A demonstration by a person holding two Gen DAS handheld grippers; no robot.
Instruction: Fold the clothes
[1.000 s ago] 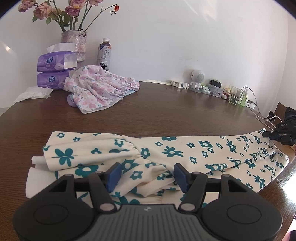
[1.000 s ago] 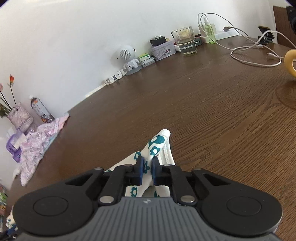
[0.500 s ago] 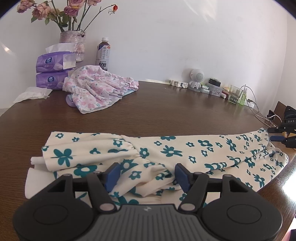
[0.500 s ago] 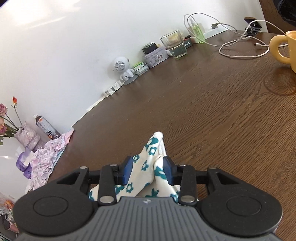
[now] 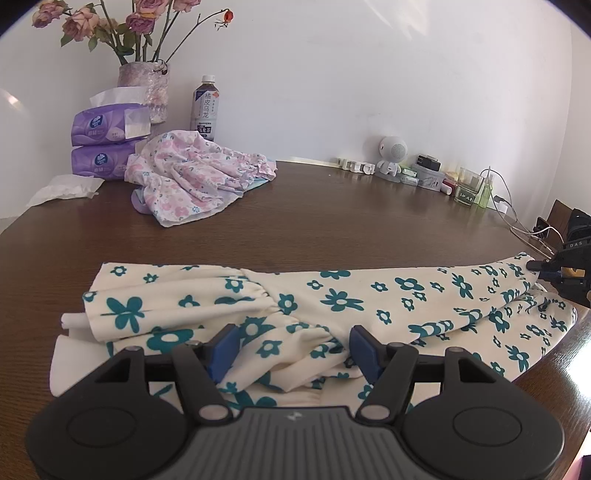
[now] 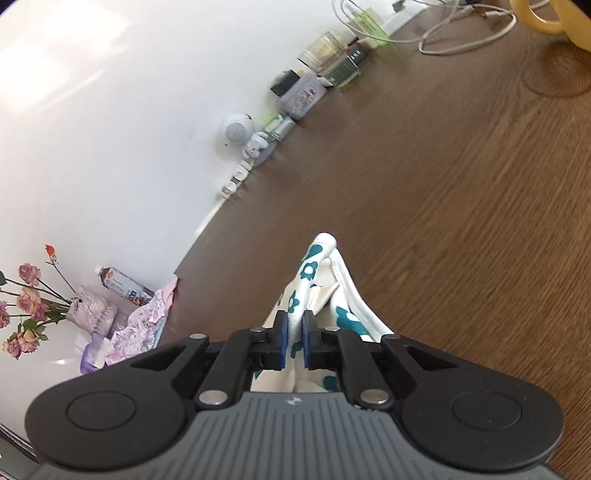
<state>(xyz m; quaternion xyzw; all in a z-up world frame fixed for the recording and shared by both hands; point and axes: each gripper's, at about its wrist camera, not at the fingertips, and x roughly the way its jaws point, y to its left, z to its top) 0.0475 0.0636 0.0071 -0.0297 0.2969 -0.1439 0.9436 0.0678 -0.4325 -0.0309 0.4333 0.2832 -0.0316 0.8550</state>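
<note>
Left gripper [image 5: 293, 349]: blue pads spread wide apart, gripping nothing, poised low over the bunched near edge of the cream garment with teal flowers [image 5: 332, 295].

Right gripper [image 6: 294, 341]: blue pads pressed together on a fold of the same garment [image 6: 314, 273] (its tip pokes out past the pads); the left wrist view shows this gripper [image 5: 554, 271] at the garment's far right end.

Garment: spread lengthwise across the near part of the brown wooden table [image 5: 332, 218], rumpled on the near side.

Other items, placed relative to the garment:
- Pink floral clothing [image 5: 192, 177], heaped behind it to the left, well apart.
- Two purple tissue packs [image 5: 107, 144], stacked, behind that heap.
- Loose white tissue [image 5: 66, 188], beside the packs.
- Vase of roses [image 5: 147, 88] and drink bottle [image 5: 205, 109], against the wall.
- Small white round-headed figure [image 5: 391, 155], boxes and a glass [image 5: 469, 184], along the wall behind to the right.
- White cables [image 6: 461, 33] and yellow mug [image 6: 554, 18], far right.

Bare tabletop lies between the garment and the pink heap.
</note>
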